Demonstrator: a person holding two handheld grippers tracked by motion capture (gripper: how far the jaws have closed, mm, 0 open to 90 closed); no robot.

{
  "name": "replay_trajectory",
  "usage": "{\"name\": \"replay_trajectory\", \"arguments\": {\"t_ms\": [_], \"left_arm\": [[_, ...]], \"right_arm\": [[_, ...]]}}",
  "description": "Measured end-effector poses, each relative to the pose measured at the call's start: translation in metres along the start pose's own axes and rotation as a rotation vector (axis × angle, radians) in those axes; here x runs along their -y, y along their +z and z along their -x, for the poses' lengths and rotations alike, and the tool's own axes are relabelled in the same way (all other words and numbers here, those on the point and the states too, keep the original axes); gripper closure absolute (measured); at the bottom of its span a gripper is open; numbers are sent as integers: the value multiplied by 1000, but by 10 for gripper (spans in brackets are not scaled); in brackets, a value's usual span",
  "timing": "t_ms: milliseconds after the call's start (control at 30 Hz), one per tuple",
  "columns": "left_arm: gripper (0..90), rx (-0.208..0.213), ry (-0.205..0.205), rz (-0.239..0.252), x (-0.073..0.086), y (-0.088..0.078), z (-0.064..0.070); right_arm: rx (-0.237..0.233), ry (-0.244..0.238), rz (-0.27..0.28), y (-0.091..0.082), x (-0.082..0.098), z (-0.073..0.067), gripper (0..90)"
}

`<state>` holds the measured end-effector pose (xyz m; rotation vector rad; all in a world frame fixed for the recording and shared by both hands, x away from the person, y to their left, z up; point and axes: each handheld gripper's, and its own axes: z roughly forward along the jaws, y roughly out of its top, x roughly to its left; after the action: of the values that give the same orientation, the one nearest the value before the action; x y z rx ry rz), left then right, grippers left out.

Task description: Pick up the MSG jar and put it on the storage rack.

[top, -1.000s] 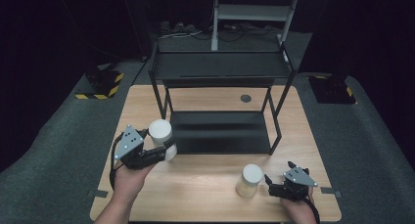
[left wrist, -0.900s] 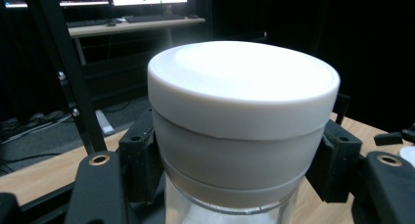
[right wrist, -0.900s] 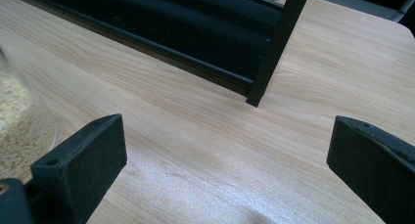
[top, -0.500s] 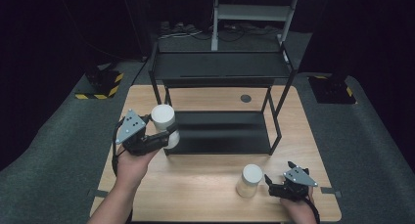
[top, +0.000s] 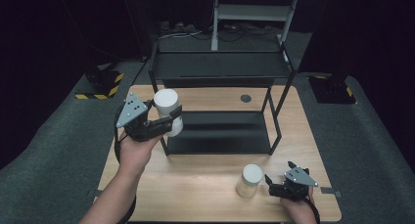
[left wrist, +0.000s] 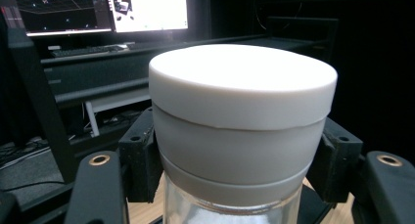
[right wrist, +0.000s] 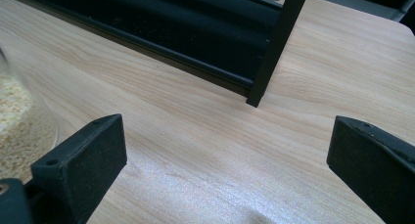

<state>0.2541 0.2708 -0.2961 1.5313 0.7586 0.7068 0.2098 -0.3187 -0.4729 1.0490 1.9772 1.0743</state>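
Observation:
My left gripper [top: 169,120] is shut on a glass jar with a white lid [top: 168,110], held in the air at the left front corner of the black shelf rack [top: 220,70]. The left gripper view has that white-lidded jar [left wrist: 242,131] close up, with both pads pressed against its neck. A second white-lidded jar [top: 249,180] stands on the wooden table [top: 205,185] near the front edge; its glass side with pale grains [right wrist: 19,121] edges into the right gripper view. My right gripper [top: 270,182] rests on the table just right of that jar, open, with bare wood between its jaws.
The rack's low shelf [top: 220,131] lies dark and flat on the table, with a front right post [right wrist: 276,48] close ahead of the right gripper. A round grommet [top: 245,98] sits in the tabletop behind the rack. Grey carpet surrounds the table.
My left gripper has lifted the jar and carried it up and toward the rack's left front post. The right gripper and the standing jar have stayed put.

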Motion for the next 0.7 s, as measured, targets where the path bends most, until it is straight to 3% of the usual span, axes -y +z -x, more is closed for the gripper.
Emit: {"name": "replay_trajectory", "arguments": {"t_ms": [700], "left_arm": [[343,8,-10,45,-25,19,-5]], "right_arm": [[5,2,1,0,0,-1,2]]}}
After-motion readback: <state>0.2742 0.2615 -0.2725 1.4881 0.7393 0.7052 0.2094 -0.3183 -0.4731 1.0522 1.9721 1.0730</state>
